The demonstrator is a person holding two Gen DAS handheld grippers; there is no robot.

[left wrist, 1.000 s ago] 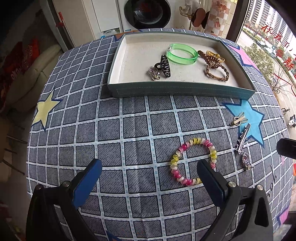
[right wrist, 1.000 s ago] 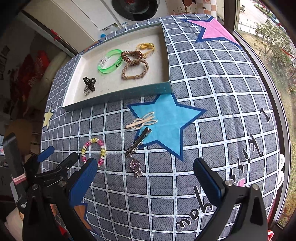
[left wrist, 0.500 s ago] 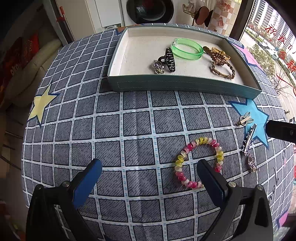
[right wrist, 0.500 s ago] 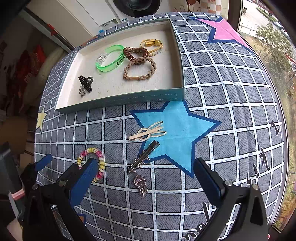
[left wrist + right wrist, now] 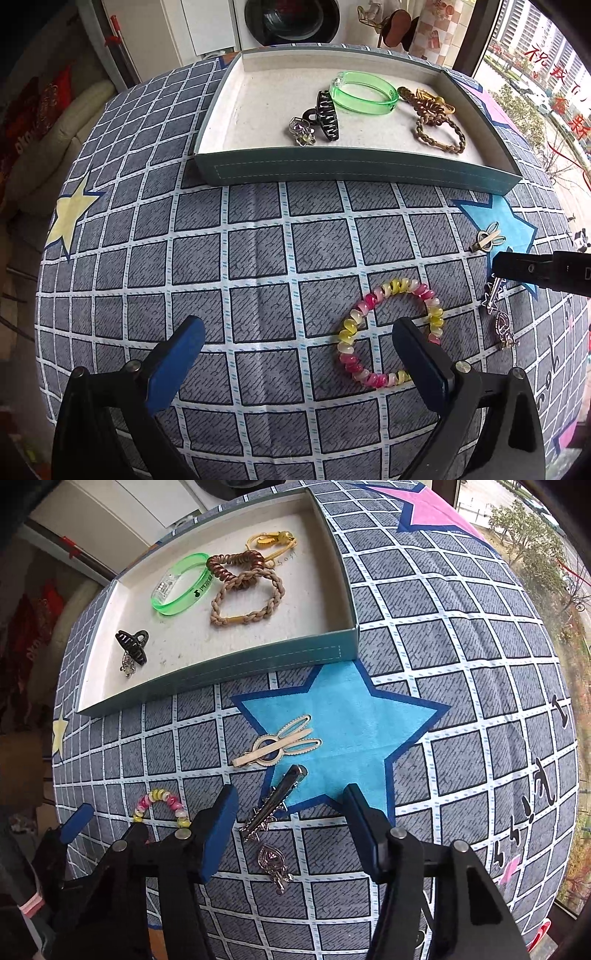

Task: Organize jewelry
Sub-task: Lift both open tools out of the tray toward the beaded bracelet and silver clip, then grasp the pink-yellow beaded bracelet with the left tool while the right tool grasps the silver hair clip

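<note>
The left gripper's (image 5: 297, 347) right finger (image 5: 417, 356) covers part of the beaded bracelet (image 5: 373, 299), which lies flat on the checked cloth (image 5: 258, 258); whether that finger touches the beads cannot be told. Its jaws stand wide apart with nothing between the pads. In the left wrist view the right gripper enters from the right edge, cut off, and hides the upper end of the silver clip (image 5: 275, 805). The right gripper (image 5: 291, 819) has just been closing; its jaws straddle the silver clip, pads clear of it on both sides. The clip's pendant (image 5: 273, 862) trails toward the camera; its fine detail is hard to make out. The gold clip (image 5: 280, 744) lies just beyond, on the blue star (image 5: 351, 720). The tray (image 5: 258, 661) sits farther back, holding a green bangle (image 5: 181, 587), a braided band (image 5: 247, 598), a brown coil tie (image 5: 236, 563), a black claw clip (image 5: 133, 644) and a yellow piece (image 5: 271, 541) partly hidden behind the coil.
</note>
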